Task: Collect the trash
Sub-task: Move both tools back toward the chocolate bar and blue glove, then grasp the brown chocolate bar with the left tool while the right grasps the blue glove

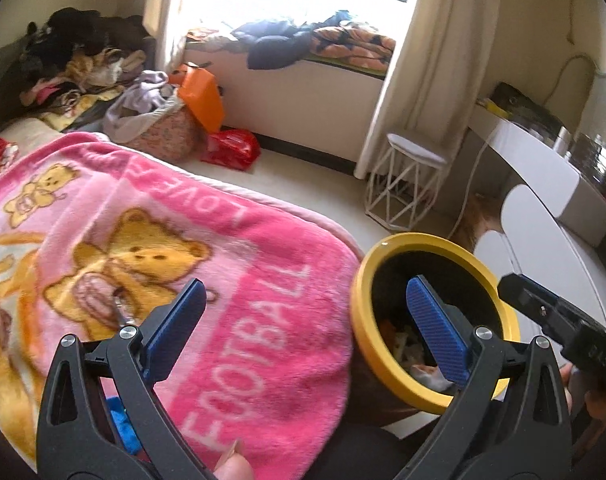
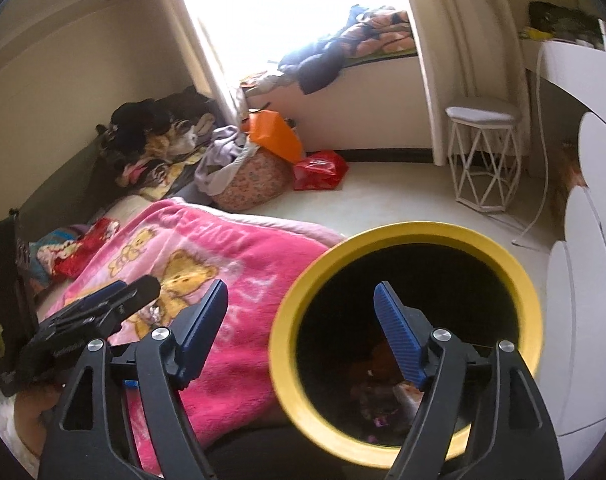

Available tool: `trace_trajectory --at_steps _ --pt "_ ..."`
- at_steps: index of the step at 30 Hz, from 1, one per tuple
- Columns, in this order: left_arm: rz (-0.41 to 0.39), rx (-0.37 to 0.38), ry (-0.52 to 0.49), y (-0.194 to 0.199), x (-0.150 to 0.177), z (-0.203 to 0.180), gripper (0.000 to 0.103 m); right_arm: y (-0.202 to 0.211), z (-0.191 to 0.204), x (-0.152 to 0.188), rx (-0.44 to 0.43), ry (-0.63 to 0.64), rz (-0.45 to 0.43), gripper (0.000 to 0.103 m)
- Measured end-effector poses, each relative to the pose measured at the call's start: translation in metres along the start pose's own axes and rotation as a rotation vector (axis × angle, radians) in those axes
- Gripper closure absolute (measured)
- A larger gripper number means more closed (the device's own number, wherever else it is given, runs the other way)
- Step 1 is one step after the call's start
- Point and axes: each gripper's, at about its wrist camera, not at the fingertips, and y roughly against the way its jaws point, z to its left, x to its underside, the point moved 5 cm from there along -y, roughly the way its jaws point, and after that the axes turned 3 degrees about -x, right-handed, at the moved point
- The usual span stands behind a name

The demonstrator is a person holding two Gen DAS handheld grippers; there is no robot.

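Observation:
A trash bin with a yellow rim point(image 1: 359, 312) and dark inside stands beside the bed; scraps of trash point(image 1: 407, 348) lie at its bottom. It fills the right wrist view point(image 2: 287, 360), with trash point(image 2: 379, 392) dimly visible inside. My left gripper point(image 1: 307, 320) is open and empty, one finger over the pink blanket point(image 1: 143, 264), the other over the bin's mouth. My right gripper point(image 2: 301, 316) is open and empty, spanning the bin's left rim. Each gripper shows in the other's view: the right one point(image 1: 559, 312), the left one point(image 2: 99, 312).
The pink teddy-bear blanket point(image 2: 223, 264) covers the bed. A white wire stool point(image 1: 407, 184), a white desk point(image 1: 543, 184), a red bag point(image 1: 231, 148), an orange bag point(image 1: 201, 94) and a laundry basket point(image 1: 163, 128) stand on the floor. Clothes lie on the window seat point(image 1: 303, 76).

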Motion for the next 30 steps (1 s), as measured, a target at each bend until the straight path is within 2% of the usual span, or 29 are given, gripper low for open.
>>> trace_trajectory --at_steps 13,19,25,28,30 --pt "-0.008 -0.105 0.114 0.01 0.001 0.076 0.011 -0.034 0.078 0.019 -0.128 0.153 0.096 0.025" --pt "0.024 -0.18 0.188 0.009 0.002 0.128 0.011 -0.055 0.132 0.04 -0.247 0.264 0.18 0.025" --pt "0.073 -0.198 0.243 0.003 0.006 0.171 0.011 -0.08 0.179 0.069 -0.343 0.367 0.292 0.025" --pt "0.1 -0.19 0.261 -0.002 0.009 0.183 0.017 -0.089 0.197 0.086 -0.376 0.408 0.335 0.025" --pt "0.122 -0.189 0.273 -0.007 0.012 0.19 0.025 -0.095 0.207 0.094 -0.399 0.426 0.357 0.025"
